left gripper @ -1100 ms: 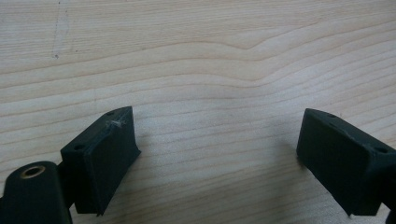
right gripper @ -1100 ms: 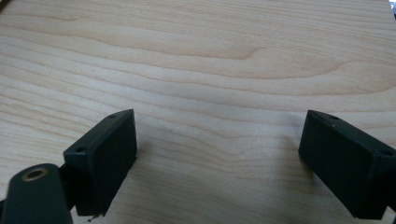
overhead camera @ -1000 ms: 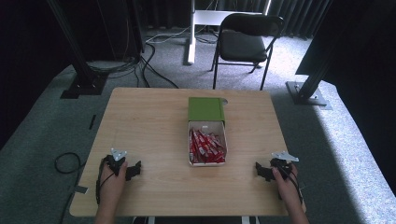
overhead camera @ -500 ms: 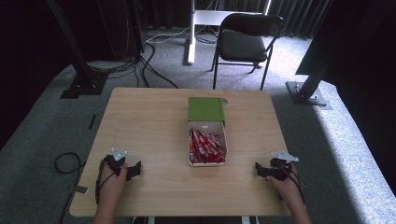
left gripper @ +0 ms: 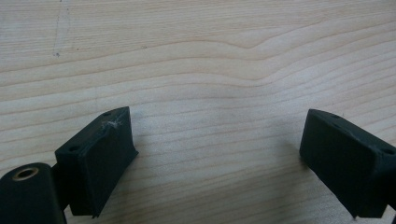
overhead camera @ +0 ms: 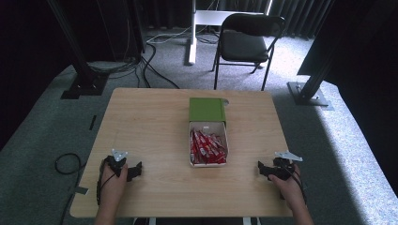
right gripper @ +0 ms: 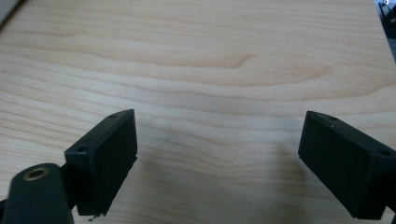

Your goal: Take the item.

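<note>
High view: the open box of red packets sits at the table centre, between and well apart from both grippers. Left gripper and right gripper rest on bare wood, jaws spread wide, holding nothing.

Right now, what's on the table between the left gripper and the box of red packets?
Nothing: the high view shows bare table between left gripper and box.

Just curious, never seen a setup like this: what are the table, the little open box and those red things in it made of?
Table: pale wood or wood-look laminate, matt, with clear grain lines. Box: likely thin cardboard, white inside, its green lid folded back. Red packets: seemingly glossy plastic or foil wrappers; too small to tell which.
</note>
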